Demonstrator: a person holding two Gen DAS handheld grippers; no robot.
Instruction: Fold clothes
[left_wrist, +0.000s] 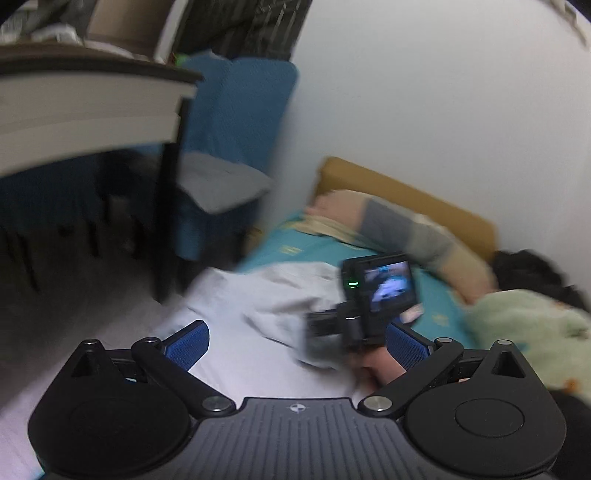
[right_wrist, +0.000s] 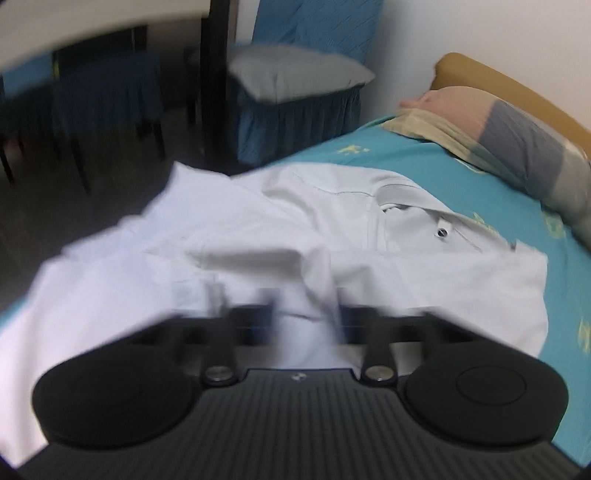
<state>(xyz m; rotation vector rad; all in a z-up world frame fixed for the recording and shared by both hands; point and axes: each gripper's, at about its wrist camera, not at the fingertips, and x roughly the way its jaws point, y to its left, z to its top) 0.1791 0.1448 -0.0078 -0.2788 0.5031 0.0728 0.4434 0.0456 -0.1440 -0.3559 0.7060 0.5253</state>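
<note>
White shirt spread, rumpled, on a bed with a teal sheet; collar and a dark button toward the pillow at the head, body and hem trailing toward the near edge and hanging off the side facing the floor. The garment's long axis thus runs roughly along the line of sight of both cameras, from tool to headboard. Left gripper: blue pads spread wide apart, nothing between them, hovering over the near, flat part of the cloth. Right gripper: blurred by motion; a raised ridge of white fabric passes between its fingers, which appear closed in on it, so it is judged to be pinching the shirt, though the blur leaves this uncertain. In the left view the right tool, with its small lit screen, sits just ahead and to the right, on the fabric, making the right hand the nearer to the bunched fold and the left the nearer to the hanging side. The next fold likely turns on carrying one edge across this long axis. Beyond the bed: a blue-covered chair with a grey cushion, a table at left, dark floor, white wall; a pale green cloth and something black lie at the right of the left view.
</note>
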